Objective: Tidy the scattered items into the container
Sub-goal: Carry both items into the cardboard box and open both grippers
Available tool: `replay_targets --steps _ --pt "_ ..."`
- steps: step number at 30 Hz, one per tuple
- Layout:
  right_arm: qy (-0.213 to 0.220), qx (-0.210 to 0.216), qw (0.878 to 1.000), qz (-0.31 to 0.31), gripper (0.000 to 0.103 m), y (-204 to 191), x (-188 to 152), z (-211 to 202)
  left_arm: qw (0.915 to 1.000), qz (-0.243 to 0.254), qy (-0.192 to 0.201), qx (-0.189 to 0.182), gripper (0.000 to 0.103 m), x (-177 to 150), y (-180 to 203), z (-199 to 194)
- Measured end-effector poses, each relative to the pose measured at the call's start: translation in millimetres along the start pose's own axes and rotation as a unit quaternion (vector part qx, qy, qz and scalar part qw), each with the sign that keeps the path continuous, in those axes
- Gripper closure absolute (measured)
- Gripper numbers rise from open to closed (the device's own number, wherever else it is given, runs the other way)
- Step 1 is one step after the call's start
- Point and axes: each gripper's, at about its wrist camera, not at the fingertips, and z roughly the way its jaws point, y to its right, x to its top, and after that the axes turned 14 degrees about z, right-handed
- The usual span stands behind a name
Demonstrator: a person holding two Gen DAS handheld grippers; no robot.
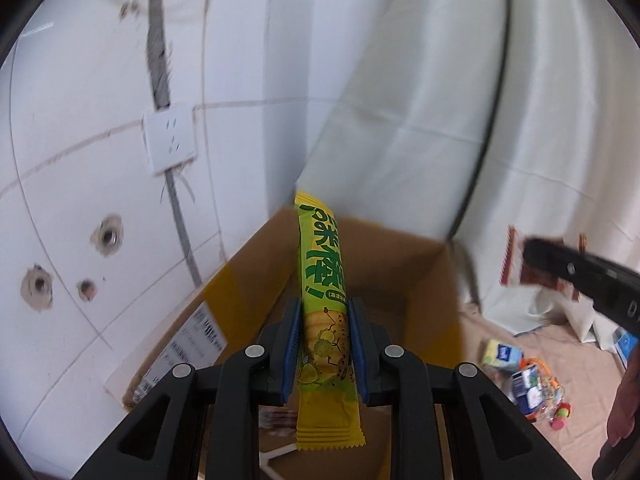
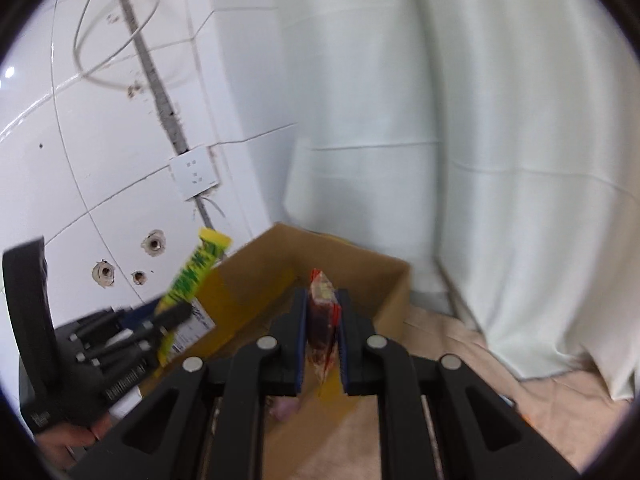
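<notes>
- Centrally, the left gripper (image 1: pixel 324 344) pinches a yellow-green snack stick (image 1: pixel 322 292) above the cardboard box (image 1: pixel 400 264).
- Right gripper (image 2: pixel 322 336) clamps a red snack packet (image 2: pixel 320 312), lower centre, over the box's edge.

Glossy foil snack wrapper (image 1: pixel 325 300), matt cardboard box (image 1: pixel 400 264), glossy wall tiles (image 1: pixel 80 120).

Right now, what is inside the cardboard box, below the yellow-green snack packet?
The left gripper holds the yellow-green snack packet over the cardboard box. On the floor inside, only a blurred dark wrapper and something white show. The gripper and packet cover the rest.
</notes>
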Motion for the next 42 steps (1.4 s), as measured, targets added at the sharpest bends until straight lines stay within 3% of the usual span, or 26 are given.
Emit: replay_targets --steps 2,9,24,25,26,28,29,34,42 --pt "-0.007 0.012 1.000 -0.002 0.087 -11.1 0.1 16.5 0.9999 0.002 -0.008 0.007 0.079 -6.7 -7.2 6.5" --pt "-0.045 0.015 0.999 -0.003 0.087 -31.8 -7.8 74.1 0.9993 -0.002 -0.028 -0.026 0.079 -23.7 -23.4 29.7" --pt "-0.068 -0.031 0.997 0.006 0.085 -23.5 -10.8 103.6 0.9973 0.003 -0.045 -0.057 0.079 -28.2 -28.1 59.2" --pt "-0.065 -0.036 0.997 0.008 0.079 -22.4 -10.6 103.8 0.9972 0.005 -0.047 -0.058 0.079 -27.7 -26.6 60.6" --pt "-0.066 -0.038 0.997 0.012 0.062 -21.4 -10.3 104.8 0.9972 0.007 -0.046 -0.059 0.079 -27.0 -25.3 61.4" --pt "-0.061 -0.035 0.997 0.023 0.041 -18.4 -9.1 103.5 0.9970 0.007 -0.047 -0.061 0.078 -26.3 -24.1 63.1" --pt "-0.057 -0.034 0.997 0.025 0.036 -17.6 -8.5 101.7 0.9969 0.006 -0.048 -0.062 0.078 -26.1 -23.7 64.7" --pt "-0.046 -0.046 0.997 0.028 0.025 -13.7 -4.9 98.7 0.9966 0.007 -0.058 -0.059 0.078 -27.1 -19.8 70.4" --pt "-0.033 -0.054 0.997 0.035 0.021 -7.7 -4.0 90.8 0.9968 0.014 -0.066 -0.042 0.077 -25.2 -16.5 70.7"
